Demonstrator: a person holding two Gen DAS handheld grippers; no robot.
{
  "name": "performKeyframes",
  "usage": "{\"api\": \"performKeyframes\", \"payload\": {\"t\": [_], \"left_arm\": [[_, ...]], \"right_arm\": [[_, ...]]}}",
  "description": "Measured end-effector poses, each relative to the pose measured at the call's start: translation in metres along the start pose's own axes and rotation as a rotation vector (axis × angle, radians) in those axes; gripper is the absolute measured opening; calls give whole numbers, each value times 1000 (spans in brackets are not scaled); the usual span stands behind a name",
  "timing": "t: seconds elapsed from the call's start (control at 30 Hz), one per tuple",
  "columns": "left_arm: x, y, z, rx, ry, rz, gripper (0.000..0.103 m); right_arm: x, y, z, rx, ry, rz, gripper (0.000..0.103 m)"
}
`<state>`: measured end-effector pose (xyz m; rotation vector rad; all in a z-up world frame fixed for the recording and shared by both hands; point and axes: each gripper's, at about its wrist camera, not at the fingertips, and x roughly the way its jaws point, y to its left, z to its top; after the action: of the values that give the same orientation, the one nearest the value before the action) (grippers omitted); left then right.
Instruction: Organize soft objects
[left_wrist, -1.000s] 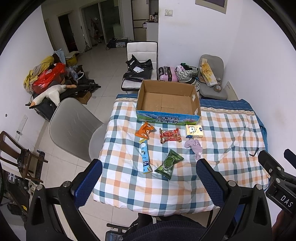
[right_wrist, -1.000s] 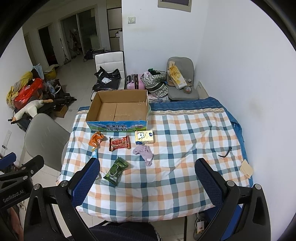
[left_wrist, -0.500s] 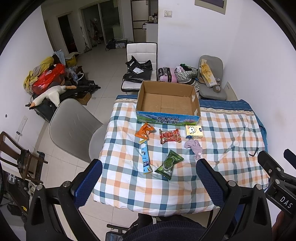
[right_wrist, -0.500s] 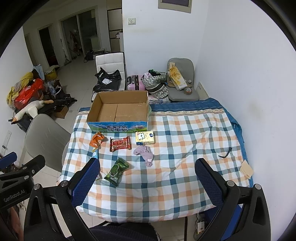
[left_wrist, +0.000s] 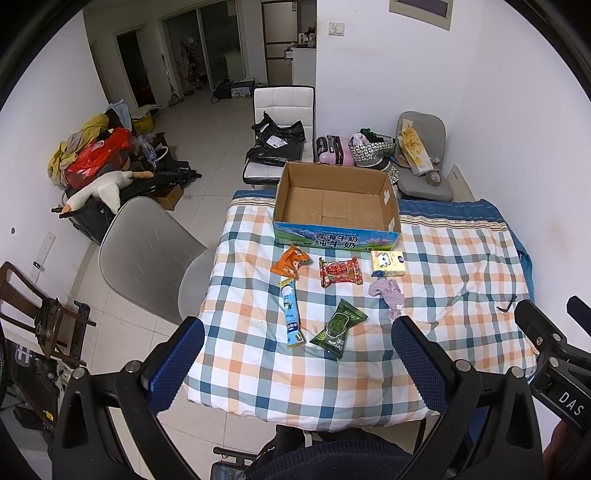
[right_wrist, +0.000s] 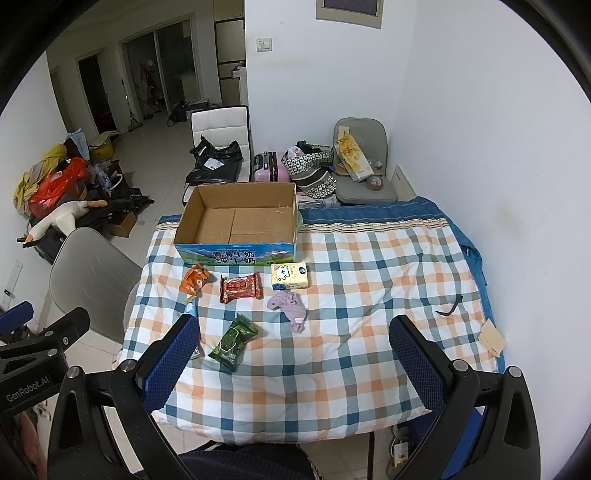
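Lived-in home: quilt-covered table (left_wrist: 461, 258), dining chairs (left_wrist: 284, 99), plush goose (left_wrist: 99, 190), suitcase (left_wrist: 334, 149), tiled floor.

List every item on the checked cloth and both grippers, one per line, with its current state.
cardboard box: open, empty
orange snack packet: lying outside the box
red snack packet: flat, sealed
yellow tissue pack: lying beside the box
purple cloth: crumpled, loose
blue tube packet: lying flat
green snack packet: lying flat
left gripper: open, holding nothing
right gripper: open, holding nothing
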<state>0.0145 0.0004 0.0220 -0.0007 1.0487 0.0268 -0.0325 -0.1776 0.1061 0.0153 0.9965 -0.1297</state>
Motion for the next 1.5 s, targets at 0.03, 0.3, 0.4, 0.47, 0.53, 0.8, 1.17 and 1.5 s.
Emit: {"api": "performKeyframes", "payload": {"t": [0.03,0.3,0.4,0.47,0.53,0.8,1.17,1.5], "left_arm": [[0,0,0,0,0,-1,103],[0,1,-1,-1,-2,-2,103],[0,1,-1,0,-3,-3,103],[0,0,1,2,-3,-5,103],[6,-1,8,10,-2,-9,103],[92,7,35,3,83,-5,103],[283,-45,-3,216,359,-46,103],[418,-91,-67,352,640,-127,88]], "right_arm": [[0,0,-2,2,-1,2,103],[-1,0,6,2,-1,3,103],[-1,1,4,3,-3,3,103],[0,1,1,3,-4,4,103],[1,1,4,5,-1,6,103],[59,0,21,21,91,25,103],[269,-11,-17,25,398,65,103],[380,-19,-78,45,578,95,103]]}}
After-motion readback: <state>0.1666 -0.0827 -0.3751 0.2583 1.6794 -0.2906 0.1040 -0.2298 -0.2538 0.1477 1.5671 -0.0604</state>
